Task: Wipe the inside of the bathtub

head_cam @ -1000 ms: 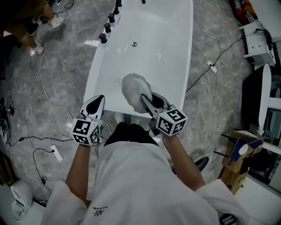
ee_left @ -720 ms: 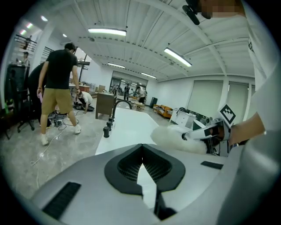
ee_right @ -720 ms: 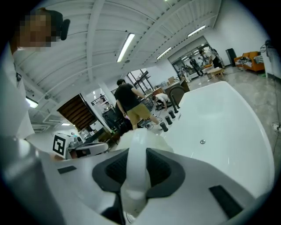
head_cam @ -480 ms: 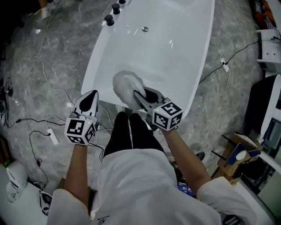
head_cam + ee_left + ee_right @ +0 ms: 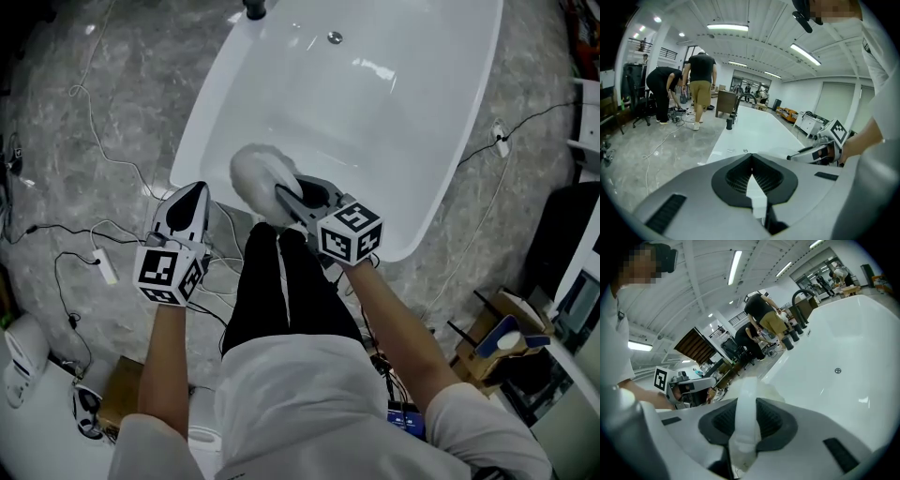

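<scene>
The white bathtub [image 5: 201, 124] fills the upper head view, its drain [image 5: 335, 37] at the far end. My right gripper [image 5: 286, 199] is shut on a white fluffy wiping pad [image 5: 256, 176], which rests against the tub's inner wall at the near end. In the right gripper view the pad's white strap [image 5: 746, 416] runs between the jaws, with the tub's inside [image 5: 853, 348] beyond. My left gripper [image 5: 193, 193] hangs outside the tub over the floor by the near-left rim. Its jaws meet with nothing between them [image 5: 751, 161].
Black faucet fittings [image 5: 254, 9] stand on the tub's far-left rim. Cables and a power strip [image 5: 101, 267] lie on the marble floor to the left. A cable [image 5: 487, 159] trails along the tub's right side. Two people [image 5: 701, 89] bend over beyond the tub's far end.
The right gripper has slid the pad toward the tub's near-left wall. The head view has shifted, so the tub sits higher and further right. The left gripper stays outside the rim.
</scene>
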